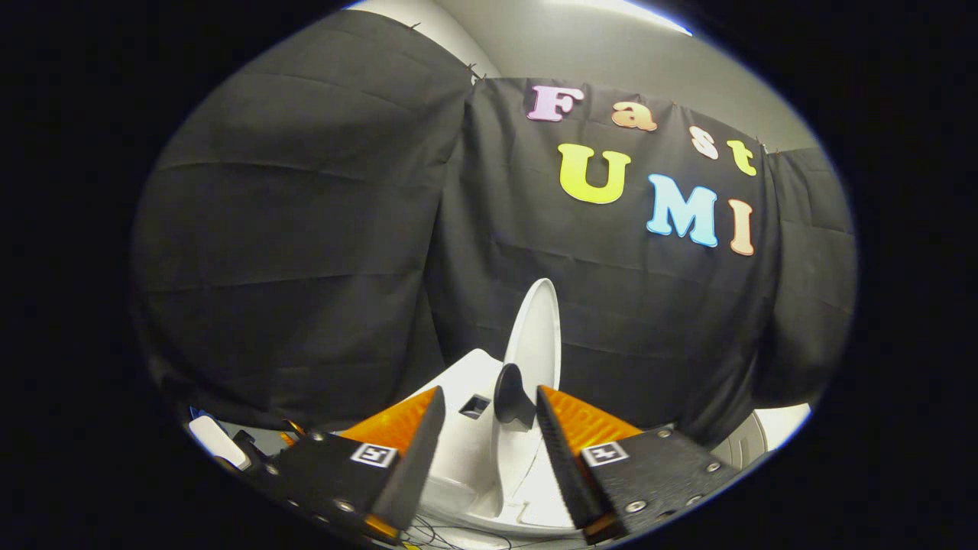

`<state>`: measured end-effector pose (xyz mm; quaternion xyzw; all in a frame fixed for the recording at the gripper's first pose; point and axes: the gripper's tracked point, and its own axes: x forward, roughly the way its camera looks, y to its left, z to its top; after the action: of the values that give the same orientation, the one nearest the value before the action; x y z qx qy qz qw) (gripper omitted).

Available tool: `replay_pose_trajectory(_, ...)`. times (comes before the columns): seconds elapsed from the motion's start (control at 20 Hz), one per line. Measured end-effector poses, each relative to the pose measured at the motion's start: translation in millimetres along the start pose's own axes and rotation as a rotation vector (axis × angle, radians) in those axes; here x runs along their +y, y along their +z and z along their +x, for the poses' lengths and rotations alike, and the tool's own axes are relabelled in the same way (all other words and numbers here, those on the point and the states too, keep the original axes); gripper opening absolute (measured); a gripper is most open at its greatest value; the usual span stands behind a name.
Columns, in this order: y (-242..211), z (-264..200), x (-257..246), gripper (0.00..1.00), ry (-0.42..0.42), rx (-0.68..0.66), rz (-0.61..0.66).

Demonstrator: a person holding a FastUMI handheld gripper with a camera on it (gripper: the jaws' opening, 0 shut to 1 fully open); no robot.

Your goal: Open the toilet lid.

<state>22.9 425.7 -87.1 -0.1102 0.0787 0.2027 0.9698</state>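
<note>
We see the toilet lid (535,336) standing upright, edge-on, long axis vertical. Our gripper (489,412) points level at it, fingers apart, holding nothing.

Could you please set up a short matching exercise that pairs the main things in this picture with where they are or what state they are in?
Things:
1. toilet lid
2. gripper
3. dark knob
4. black cloth wall

Places or states:
A. hangs behind the toilet
B. stands raised, nearly upright
C. sits just ahead, between the fingertips
D. open, fingers apart, pressing on nothing

Pairs: 1-B, 2-D, 3-C, 4-A
</note>
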Motion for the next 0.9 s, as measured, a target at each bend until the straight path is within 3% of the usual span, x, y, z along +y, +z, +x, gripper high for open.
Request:
replay_pose_trajectory(0.1,6.8,-12.7,4.8,0.92,0.045,-0.039,0.073)
replay_pose_trajectory(0.15,12.3,-22.1,1.5,0.94,0.059,-0.064,0.116)
replay_pose_trajectory(0.35,33.8,-65.6,-30.8,0.95,0.049,-0.178,0.182)
replay_pose_trajectory(0.65,34.6,-99.6,-97.3,0.95,-0.001,-0.230,0.264)
replay_pose_trajectory(0.9,21.5,-115.9,-181.5,0.95,-0.114,-0.248,0.319)
